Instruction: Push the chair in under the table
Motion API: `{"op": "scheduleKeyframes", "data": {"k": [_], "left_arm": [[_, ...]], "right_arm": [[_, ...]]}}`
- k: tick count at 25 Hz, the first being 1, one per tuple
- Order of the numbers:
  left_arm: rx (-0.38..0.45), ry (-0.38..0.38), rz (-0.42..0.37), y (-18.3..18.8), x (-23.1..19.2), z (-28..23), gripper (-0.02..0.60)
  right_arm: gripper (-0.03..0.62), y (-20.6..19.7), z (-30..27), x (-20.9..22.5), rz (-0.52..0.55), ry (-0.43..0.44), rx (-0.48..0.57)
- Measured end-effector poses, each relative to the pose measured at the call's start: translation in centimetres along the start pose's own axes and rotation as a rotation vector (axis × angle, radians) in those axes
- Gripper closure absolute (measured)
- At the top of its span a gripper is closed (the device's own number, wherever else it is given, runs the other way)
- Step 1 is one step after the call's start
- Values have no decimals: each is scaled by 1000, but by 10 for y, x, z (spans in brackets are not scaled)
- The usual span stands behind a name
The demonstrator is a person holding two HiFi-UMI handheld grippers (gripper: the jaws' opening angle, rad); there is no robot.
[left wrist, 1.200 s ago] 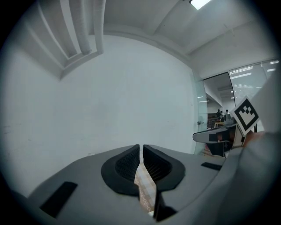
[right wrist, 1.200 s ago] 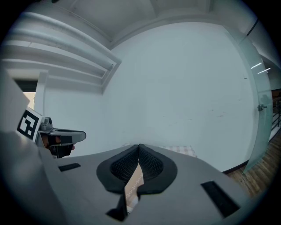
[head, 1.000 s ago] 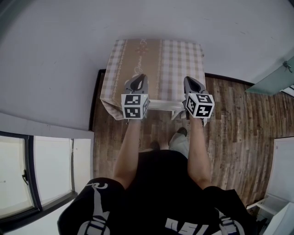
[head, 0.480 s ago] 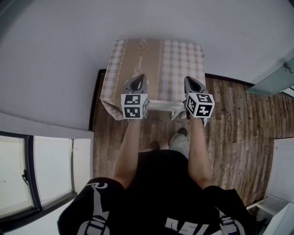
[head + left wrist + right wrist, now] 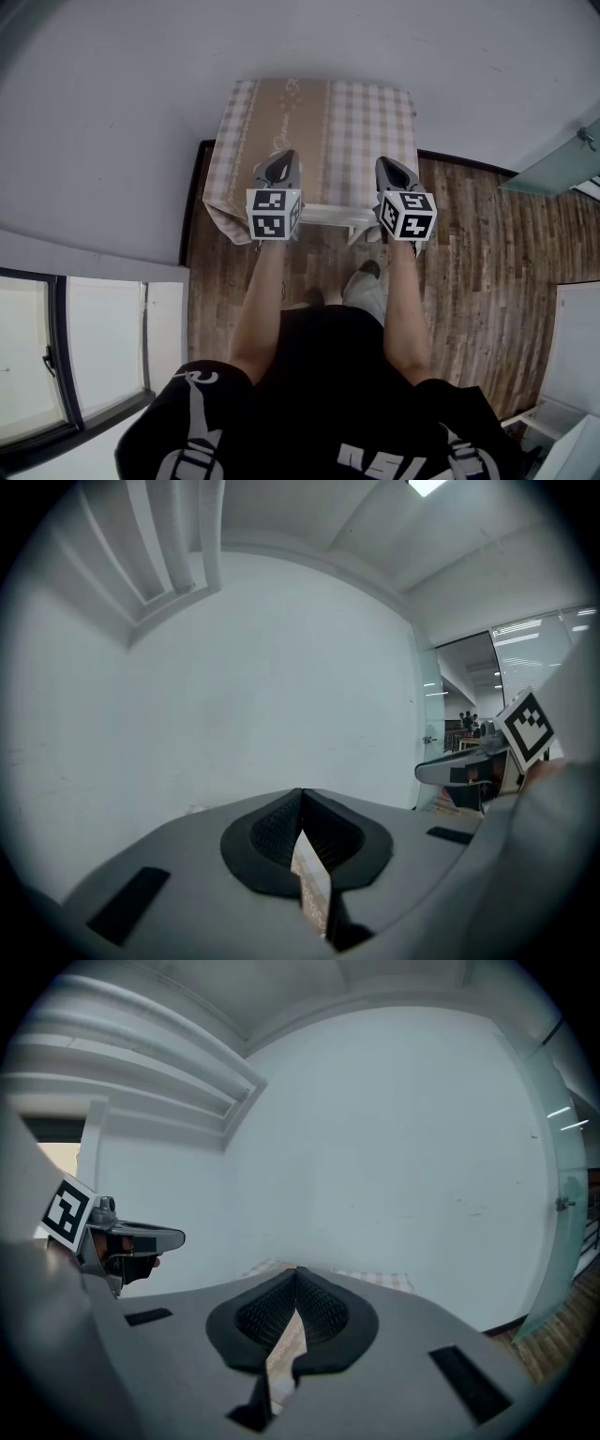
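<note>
At the near edge of the checked-cloth table point(image 5: 319, 117), the white chair point(image 5: 328, 215) sits tucked in between the left gripper point(image 5: 279, 164) and right gripper point(image 5: 395, 168), both closed and empty

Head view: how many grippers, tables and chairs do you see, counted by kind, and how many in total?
grippers: 2 (left gripper, right gripper)
table: 1
chair: 1
total: 4
</note>
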State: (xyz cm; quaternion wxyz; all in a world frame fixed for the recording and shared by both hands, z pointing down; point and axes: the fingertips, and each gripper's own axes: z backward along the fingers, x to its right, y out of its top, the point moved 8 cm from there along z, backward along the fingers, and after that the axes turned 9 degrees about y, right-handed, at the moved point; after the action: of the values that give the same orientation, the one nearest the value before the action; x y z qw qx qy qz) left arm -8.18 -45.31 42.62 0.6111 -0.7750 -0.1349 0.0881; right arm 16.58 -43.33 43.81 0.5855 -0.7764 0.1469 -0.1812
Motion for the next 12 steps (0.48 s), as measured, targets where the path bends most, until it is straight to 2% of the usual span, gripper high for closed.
{"op": "scheduleKeyframes", "data": {"k": [12], "left_arm": [[0,-5,0,-3,-6,0,557]], "right_arm": [[580,-4,-7,-5,17,12,-23]]}}
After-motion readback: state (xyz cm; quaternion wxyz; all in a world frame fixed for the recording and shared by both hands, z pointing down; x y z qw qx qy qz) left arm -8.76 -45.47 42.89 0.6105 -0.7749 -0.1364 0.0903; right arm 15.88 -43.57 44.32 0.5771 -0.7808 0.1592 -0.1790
